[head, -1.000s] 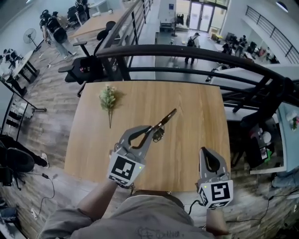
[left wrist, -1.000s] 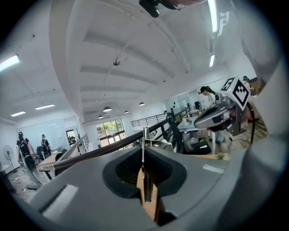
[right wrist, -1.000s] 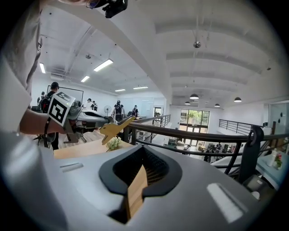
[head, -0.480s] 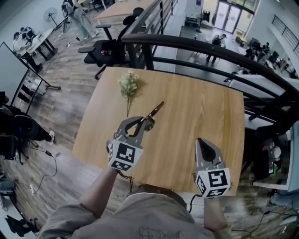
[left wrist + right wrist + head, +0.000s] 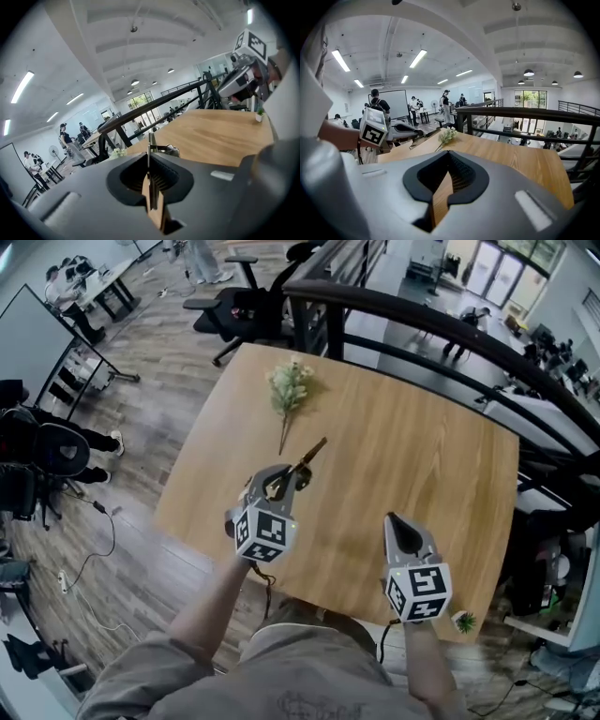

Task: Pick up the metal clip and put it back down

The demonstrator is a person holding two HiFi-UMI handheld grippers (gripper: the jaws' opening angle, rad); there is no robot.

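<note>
The metal clip (image 5: 307, 454) is a long thin dark piece. It sticks forward out of my left gripper (image 5: 281, 476), which is shut on its near end and holds it over the left half of the wooden table (image 5: 412, 456). In the left gripper view the clip (image 5: 149, 145) stands edge-on between the closed jaws. My right gripper (image 5: 392, 517) hovers over the table's near edge, shut with nothing in it. The right gripper view shows the left gripper (image 5: 401, 130) and the clip (image 5: 423, 139) off to the left.
A sprig of pale flowers (image 5: 289, 385) lies at the table's far left, its stem close to the clip's tip. A tiny potted plant (image 5: 463, 622) sits at the near right corner. A dark railing (image 5: 422, 324) runs behind the table, and an office chair (image 5: 246, 306) stands beyond it.
The head view has swung round. My left gripper, still shut on the clip, has moved left towards the flower sprig. The right gripper stays near the front edge.
</note>
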